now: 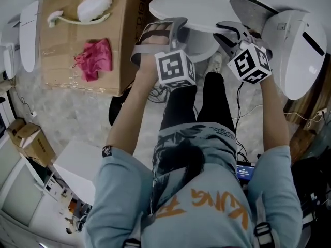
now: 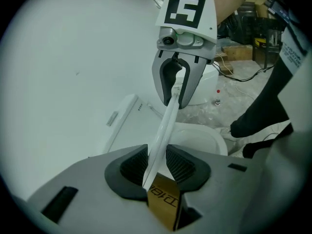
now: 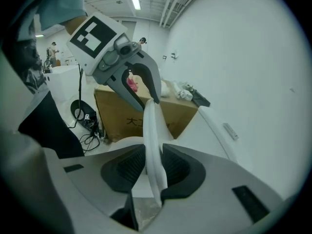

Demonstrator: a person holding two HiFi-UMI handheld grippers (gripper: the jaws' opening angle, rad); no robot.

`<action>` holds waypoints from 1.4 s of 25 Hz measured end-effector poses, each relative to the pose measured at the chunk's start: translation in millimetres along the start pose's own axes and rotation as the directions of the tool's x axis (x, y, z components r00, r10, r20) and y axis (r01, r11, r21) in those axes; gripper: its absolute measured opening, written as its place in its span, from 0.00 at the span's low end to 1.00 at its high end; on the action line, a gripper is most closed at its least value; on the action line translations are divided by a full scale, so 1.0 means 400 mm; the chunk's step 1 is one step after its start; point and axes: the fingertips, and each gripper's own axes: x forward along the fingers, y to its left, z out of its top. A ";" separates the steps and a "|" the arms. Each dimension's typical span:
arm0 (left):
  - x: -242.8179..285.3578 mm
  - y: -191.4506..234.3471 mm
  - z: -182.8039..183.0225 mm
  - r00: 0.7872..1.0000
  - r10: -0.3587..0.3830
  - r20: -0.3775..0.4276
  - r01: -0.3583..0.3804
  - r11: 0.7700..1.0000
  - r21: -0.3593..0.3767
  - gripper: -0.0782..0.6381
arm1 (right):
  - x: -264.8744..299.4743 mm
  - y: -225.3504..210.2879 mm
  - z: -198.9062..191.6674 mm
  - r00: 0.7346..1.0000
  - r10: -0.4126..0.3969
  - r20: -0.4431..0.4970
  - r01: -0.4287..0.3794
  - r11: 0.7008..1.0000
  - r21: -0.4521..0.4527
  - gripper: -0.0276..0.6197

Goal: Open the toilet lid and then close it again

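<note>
Far left in the head view, a cardboard box (image 1: 67, 45) is seen on the floor, with a pink cloth (image 1: 94, 59) and a white bundle (image 1: 94, 5) lying on it. Just right of the box, the left gripper (image 2: 157, 165) is held forward and down. Its jaws are clenched on the thin front rim of the white toilet lid (image 1: 186, 6), and the rim is seen edge-on between the pads. The lid is held up off the toilet bowl (image 1: 201, 45), part of which shows beneath it, above the person's black trousers (image 1: 199, 102). The right gripper (image 3: 153, 167) is clamped on the same rim further right, facing the left gripper. A second white toilet (image 1: 297, 50) is seen at the far right.
</note>
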 end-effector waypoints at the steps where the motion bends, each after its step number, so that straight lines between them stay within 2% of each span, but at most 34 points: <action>1: -0.005 -0.035 -0.010 1.000 -0.019 -0.005 0.019 1.000 0.004 0.30 | 0.006 0.034 -0.010 1.000 0.016 -0.012 -0.016 1.000 -0.012 0.24; 4: -0.012 -0.141 -0.048 0.997 -0.055 -0.050 0.056 0.998 0.025 0.30 | 0.036 0.135 -0.045 0.997 0.054 -0.061 -0.058 0.996 -0.072 0.25; 7: -0.010 -0.235 -0.088 0.992 -0.083 -0.099 0.085 0.996 0.016 0.30 | 0.074 0.222 -0.080 0.993 0.059 -0.106 -0.072 0.990 -0.123 0.26; 11: 0.018 -0.349 -0.129 0.987 -0.124 -0.100 0.125 0.992 0.008 0.31 | 0.120 0.320 -0.133 0.985 0.076 -0.152 -0.101 0.982 -0.161 0.28; 14: 0.043 -0.433 -0.175 0.979 -0.155 -0.131 0.159 0.987 0.019 0.32 | 0.164 0.393 -0.177 0.979 0.095 -0.179 -0.128 0.974 -0.186 0.29; 19: 0.106 -0.570 -0.236 0.959 -0.249 -0.139 0.240 0.968 -0.076 0.31 | 0.253 0.501 -0.267 0.969 0.080 -0.232 -0.138 0.959 -0.246 0.30; 22: 0.151 -0.633 -0.274 0.949 -0.275 -0.154 0.260 0.959 -0.110 0.30 | 0.305 0.550 -0.314 0.965 0.077 -0.253 -0.139 0.961 -0.238 0.31; 26: 0.214 -0.707 -0.316 0.944 -0.269 -0.189 0.257 0.962 -0.088 0.28 | 0.368 0.597 -0.376 0.954 0.107 -0.280 -0.172 0.960 -0.221 0.30; 30: 0.286 -0.762 -0.362 0.923 -0.299 -0.241 0.286 0.954 -0.088 0.37 | 0.430 0.647 -0.438 0.939 0.150 -0.308 -0.226 0.947 -0.228 0.28; 32: 0.329 -0.780 -0.380 0.908 -0.336 -0.252 0.322 0.942 -0.096 0.41 | 0.466 0.659 -0.474 0.931 0.158 -0.329 -0.245 0.938 -0.243 0.28; 35: 0.379 -0.796 -0.414 0.891 -0.353 -0.286 0.352 0.934 -0.057 0.45 | 0.506 0.675 -0.508 0.922 0.176 -0.345 -0.270 0.931 -0.247 0.27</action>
